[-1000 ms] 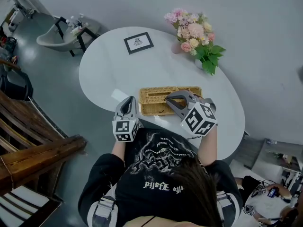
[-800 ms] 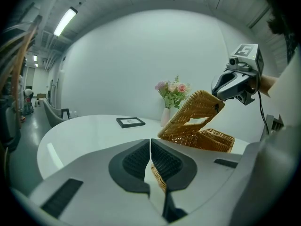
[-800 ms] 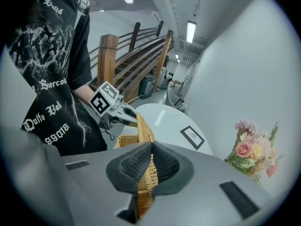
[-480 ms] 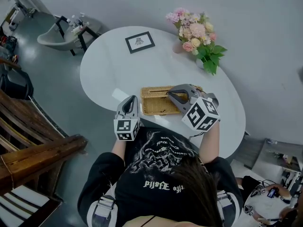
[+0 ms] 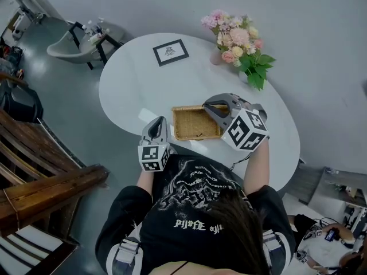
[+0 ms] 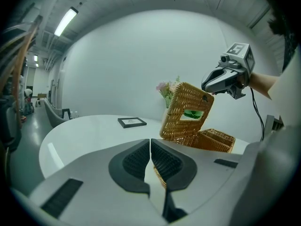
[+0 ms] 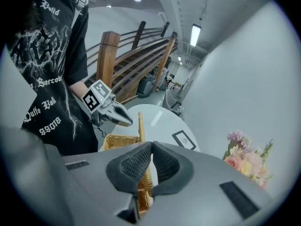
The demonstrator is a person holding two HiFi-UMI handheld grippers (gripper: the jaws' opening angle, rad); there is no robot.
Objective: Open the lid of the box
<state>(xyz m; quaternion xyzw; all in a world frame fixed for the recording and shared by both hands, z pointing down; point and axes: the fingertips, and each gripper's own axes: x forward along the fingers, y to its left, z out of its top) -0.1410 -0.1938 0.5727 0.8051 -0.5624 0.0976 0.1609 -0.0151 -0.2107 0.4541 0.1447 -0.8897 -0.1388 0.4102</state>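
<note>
My right gripper (image 7: 151,147) pinches the upraised slotted tan wicker lid (image 6: 186,112) of the rectangular wicker box (image 5: 192,125); my left gripper (image 6: 150,144) is closed, empty.

Box (image 5: 195,125) and lid (image 6: 174,126) — rough woven wicker, matt; table (image 5: 137,79) — smooth, glossy white surface.

White oval table, three things on its top.

Glossy white table (image 5: 143,85) across the middle of the head view, bare and reflective over most of its left half. Toward the upper edge, a small black framed picture (image 5: 170,51), lying flat. At upper right, close to the far rim, a bunch of pink and cream flowers (image 5: 235,39) with green leaves. Near the lower edge, at frame centre, a wicker box (image 5: 194,125), well apart from both, open, with its lid (image 6: 181,102) raised almost upright and a slot cut through it.
</note>
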